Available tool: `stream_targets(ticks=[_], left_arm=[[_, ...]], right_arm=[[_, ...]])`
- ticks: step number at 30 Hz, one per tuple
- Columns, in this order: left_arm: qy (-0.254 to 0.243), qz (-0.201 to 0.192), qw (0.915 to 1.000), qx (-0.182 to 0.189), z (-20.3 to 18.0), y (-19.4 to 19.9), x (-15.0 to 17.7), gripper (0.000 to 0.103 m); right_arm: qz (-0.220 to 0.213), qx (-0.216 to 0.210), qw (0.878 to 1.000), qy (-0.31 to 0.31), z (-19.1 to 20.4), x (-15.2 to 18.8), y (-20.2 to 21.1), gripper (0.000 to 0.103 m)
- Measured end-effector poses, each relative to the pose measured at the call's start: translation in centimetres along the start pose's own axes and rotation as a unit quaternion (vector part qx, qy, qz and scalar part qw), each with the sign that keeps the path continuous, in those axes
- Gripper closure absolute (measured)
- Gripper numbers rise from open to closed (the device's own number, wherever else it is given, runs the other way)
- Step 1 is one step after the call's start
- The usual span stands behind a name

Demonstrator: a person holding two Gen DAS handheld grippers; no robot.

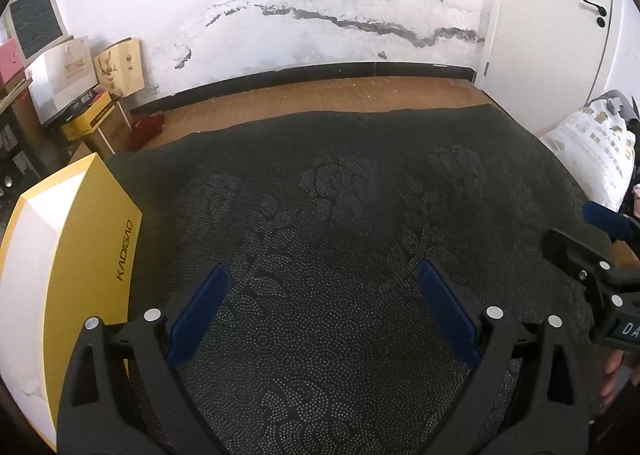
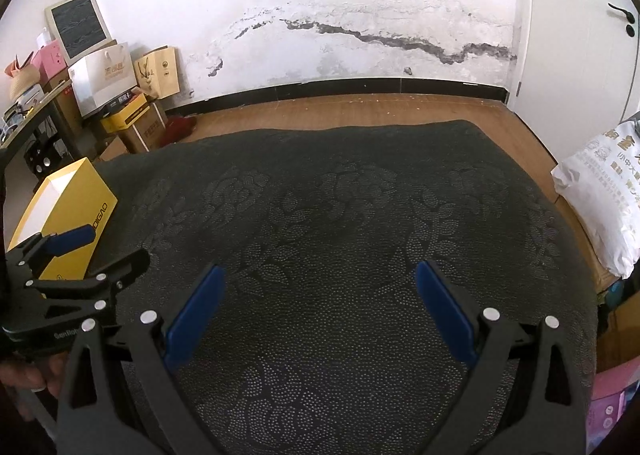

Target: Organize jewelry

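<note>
An open yellow box (image 1: 80,255) with a white inside stands at the left on a table covered by a dark patterned cloth (image 1: 340,215); it also shows in the right wrist view (image 2: 68,211). My left gripper (image 1: 322,275) is open and empty above the cloth, to the right of the box. My right gripper (image 2: 320,275) is open and empty above the cloth's middle. Each gripper shows at the edge of the other's view: the right one (image 1: 600,239), the left one (image 2: 92,247). No jewelry is visible in either view.
A white printed bag (image 2: 600,199) lies past the table's right edge. Boxes, paper bags and an old monitor (image 2: 78,27) are stacked at the far left by the wall. A wooden floor (image 2: 360,111) lies beyond the table, with a white door (image 2: 580,35) at right.
</note>
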State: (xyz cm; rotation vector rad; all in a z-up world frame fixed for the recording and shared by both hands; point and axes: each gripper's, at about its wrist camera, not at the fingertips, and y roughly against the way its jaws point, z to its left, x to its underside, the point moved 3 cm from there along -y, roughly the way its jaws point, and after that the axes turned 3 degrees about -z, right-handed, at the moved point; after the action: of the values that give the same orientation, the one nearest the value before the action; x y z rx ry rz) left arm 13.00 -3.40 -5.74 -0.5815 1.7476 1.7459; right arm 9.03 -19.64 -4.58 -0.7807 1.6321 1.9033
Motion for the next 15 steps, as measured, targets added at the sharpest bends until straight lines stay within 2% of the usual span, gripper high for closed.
stream_targets(ticks=[15], left_arm=[[0.007, 0.002, 0.9999, -0.008, 1.4, 0.2, 0.2, 0.010]], right_arm=[[0.004, -0.004, 1.000, 0.007, 1.1, -0.1, -0.6, 0.010]])
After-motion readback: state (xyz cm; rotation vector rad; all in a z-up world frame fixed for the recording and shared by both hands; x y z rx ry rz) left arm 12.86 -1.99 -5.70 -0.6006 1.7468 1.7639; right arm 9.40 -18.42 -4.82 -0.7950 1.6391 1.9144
